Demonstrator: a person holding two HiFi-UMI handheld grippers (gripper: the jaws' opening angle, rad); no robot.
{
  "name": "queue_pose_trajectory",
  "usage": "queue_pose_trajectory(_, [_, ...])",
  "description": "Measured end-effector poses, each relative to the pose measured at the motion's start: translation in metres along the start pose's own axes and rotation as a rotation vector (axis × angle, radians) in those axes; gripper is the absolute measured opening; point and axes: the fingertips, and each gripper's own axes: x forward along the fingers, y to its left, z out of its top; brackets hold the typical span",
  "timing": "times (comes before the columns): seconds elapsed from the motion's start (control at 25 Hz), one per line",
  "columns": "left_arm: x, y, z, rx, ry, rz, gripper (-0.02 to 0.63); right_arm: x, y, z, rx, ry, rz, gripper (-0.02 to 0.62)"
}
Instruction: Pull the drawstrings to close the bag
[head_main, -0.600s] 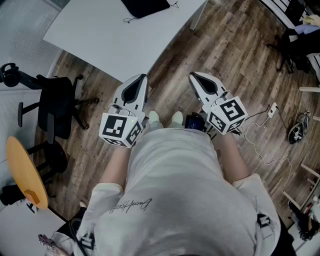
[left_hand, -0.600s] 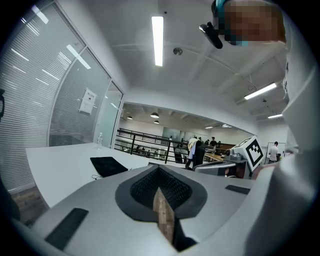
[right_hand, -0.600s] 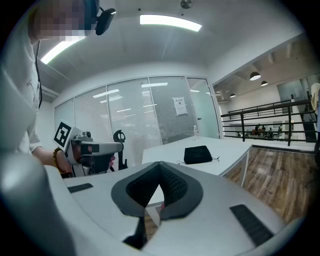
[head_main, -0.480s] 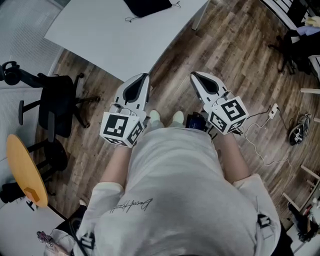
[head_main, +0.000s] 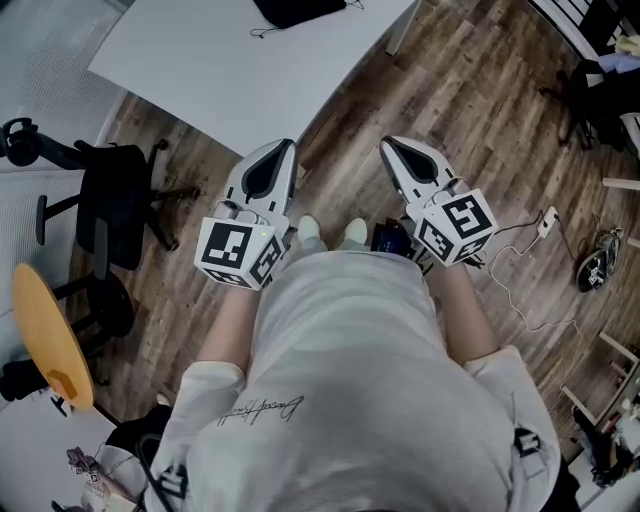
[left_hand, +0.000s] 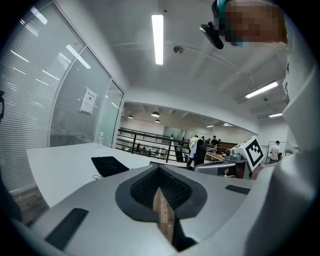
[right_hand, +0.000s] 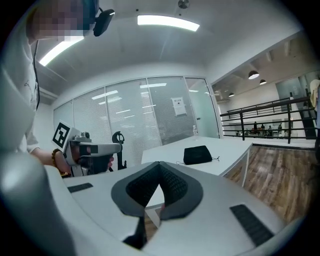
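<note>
The black drawstring bag (head_main: 298, 10) lies on the far part of the white table (head_main: 220, 70), with a thin cord trailing off each side. It also shows as a dark pouch (left_hand: 110, 165) in the left gripper view and as a dark pouch (right_hand: 197, 155) in the right gripper view. I hold both grippers close to my body over the wooden floor, well short of the bag. My left gripper (head_main: 284, 147) is shut with nothing in it, tips meeting (left_hand: 159, 171). My right gripper (head_main: 388, 147) is likewise shut and holds nothing, tips together (right_hand: 159, 165).
A black office chair (head_main: 110, 210) stands left of me beside the table's near corner. An orange round top (head_main: 40, 340) is at the lower left. A power strip with cables (head_main: 545, 220) lies on the floor at the right. A table leg (head_main: 397, 35) stands ahead.
Both grippers have drifted a little forward and up. Their jaws stay shut and nothing was taken hold of.
</note>
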Motion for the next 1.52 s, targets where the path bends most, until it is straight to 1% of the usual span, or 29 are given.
queue_pose_trajectory(0.16, [0.004, -0.004, -0.001, -0.004, 0.006, -0.008, 0.011, -0.002, -0.003, 0.001, 0.008, -0.016, 0.004, 0.024])
queue_pose_trajectory(0.4, [0.016, -0.016, -0.003, 0.003, 0.004, 0.009, 0.011, -0.011, -0.01, -0.003, -0.012, -0.001, 0.078, 0.023])
queue_pose_trajectory(0.48, [0.02, -0.018, -0.007, -0.008, 0.006, 0.026, 0.011, -0.014, -0.017, -0.006, -0.022, 0.01, 0.091, 0.023])
queue_pose_trajectory(0.56, [0.022, -0.019, -0.01, -0.026, 0.004, 0.047, 0.011, -0.017, -0.023, -0.009, -0.022, 0.023, 0.097, 0.023])
queue_pose_trajectory(0.68, [0.022, -0.027, -0.01, -0.018, -0.002, 0.059, 0.011, -0.021, -0.031, -0.012, -0.006, 0.037, 0.102, 0.023])
queue_pose_trajectory(0.92, [0.028, -0.03, -0.008, -0.012, -0.015, 0.065, 0.011, -0.022, -0.04, -0.011, 0.012, 0.019, 0.111, 0.023])
queue_pose_trajectory(1.08, [0.038, -0.023, -0.008, -0.01, -0.016, 0.059, 0.011, -0.017, -0.043, -0.01, 0.007, 0.017, 0.112, 0.023])
queue_pose_trajectory(1.24, [0.056, -0.009, -0.01, -0.02, -0.015, 0.052, 0.011, -0.005, -0.056, -0.009, 0.016, 0.024, 0.1, 0.023])
queue_pose_trajectory(1.4, [0.079, 0.013, -0.007, -0.03, -0.012, 0.056, 0.011, 0.014, -0.073, -0.002, 0.022, 0.026, 0.095, 0.023])
queue_pose_trajectory(1.52, [0.105, 0.035, -0.004, -0.045, -0.01, 0.05, 0.011, 0.04, -0.092, 0.006, 0.021, 0.031, 0.088, 0.023])
